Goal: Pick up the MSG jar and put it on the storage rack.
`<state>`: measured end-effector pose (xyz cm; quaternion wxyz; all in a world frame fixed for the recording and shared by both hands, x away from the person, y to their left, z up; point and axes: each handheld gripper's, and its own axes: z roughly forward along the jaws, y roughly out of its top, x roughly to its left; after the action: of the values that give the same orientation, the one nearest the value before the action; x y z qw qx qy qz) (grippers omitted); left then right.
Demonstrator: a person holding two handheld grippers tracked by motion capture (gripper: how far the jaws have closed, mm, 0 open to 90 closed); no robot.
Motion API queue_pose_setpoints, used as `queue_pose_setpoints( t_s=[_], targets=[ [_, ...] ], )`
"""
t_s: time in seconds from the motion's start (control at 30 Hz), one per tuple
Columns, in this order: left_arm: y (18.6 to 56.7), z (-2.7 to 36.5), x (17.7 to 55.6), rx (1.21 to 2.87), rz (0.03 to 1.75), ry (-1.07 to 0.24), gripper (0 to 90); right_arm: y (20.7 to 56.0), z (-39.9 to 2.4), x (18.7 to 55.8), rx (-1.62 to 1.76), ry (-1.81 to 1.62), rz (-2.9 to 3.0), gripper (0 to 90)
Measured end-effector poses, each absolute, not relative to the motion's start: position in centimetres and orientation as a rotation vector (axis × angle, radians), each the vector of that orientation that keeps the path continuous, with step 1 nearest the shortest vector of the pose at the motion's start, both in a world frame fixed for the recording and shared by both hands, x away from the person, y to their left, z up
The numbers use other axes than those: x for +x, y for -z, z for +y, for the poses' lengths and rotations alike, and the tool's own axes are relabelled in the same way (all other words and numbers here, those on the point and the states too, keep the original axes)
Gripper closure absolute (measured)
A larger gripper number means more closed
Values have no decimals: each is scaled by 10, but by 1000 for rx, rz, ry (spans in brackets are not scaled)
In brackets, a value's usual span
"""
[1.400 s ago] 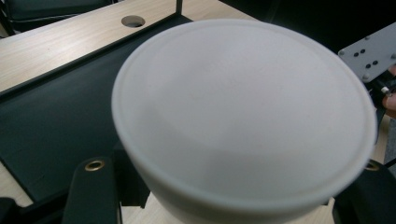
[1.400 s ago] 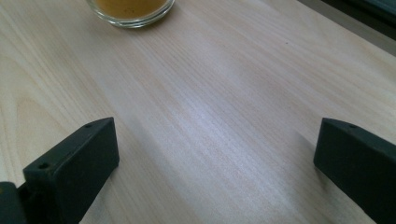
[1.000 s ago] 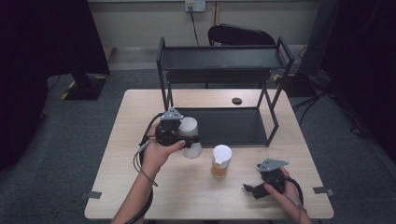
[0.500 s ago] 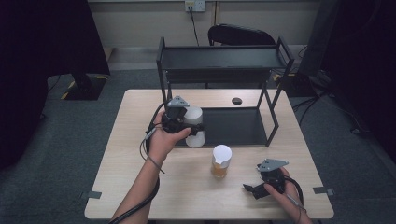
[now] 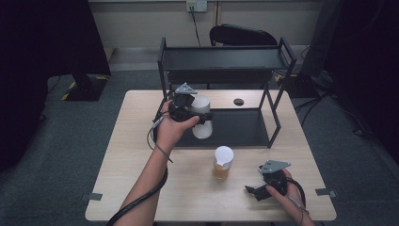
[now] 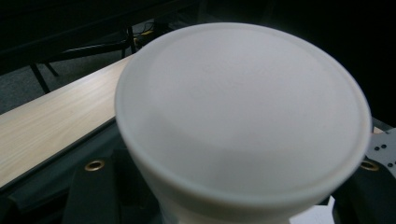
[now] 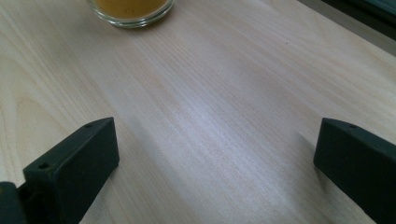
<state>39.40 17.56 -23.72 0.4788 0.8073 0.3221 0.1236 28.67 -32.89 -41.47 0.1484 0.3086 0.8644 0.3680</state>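
High view: white cup (image 5: pixel 202 117) higher, rackward.

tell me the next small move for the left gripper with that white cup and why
Probably carry the white cup a little further forward and set it on the rack's lower shelf. The left gripper is shut on the cup and holds it in the air at the shelf's front left corner, while the right gripper rests open on the table, so nothing else is in play.
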Motion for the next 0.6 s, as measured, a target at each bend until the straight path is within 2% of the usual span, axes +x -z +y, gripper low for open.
queue_pose_setpoints(
  t_s=[0.6],
  targets=[
    [195,170,402,1968,793,-343,349,415,-329,287,888,-1058,2486,0]
  ],
)
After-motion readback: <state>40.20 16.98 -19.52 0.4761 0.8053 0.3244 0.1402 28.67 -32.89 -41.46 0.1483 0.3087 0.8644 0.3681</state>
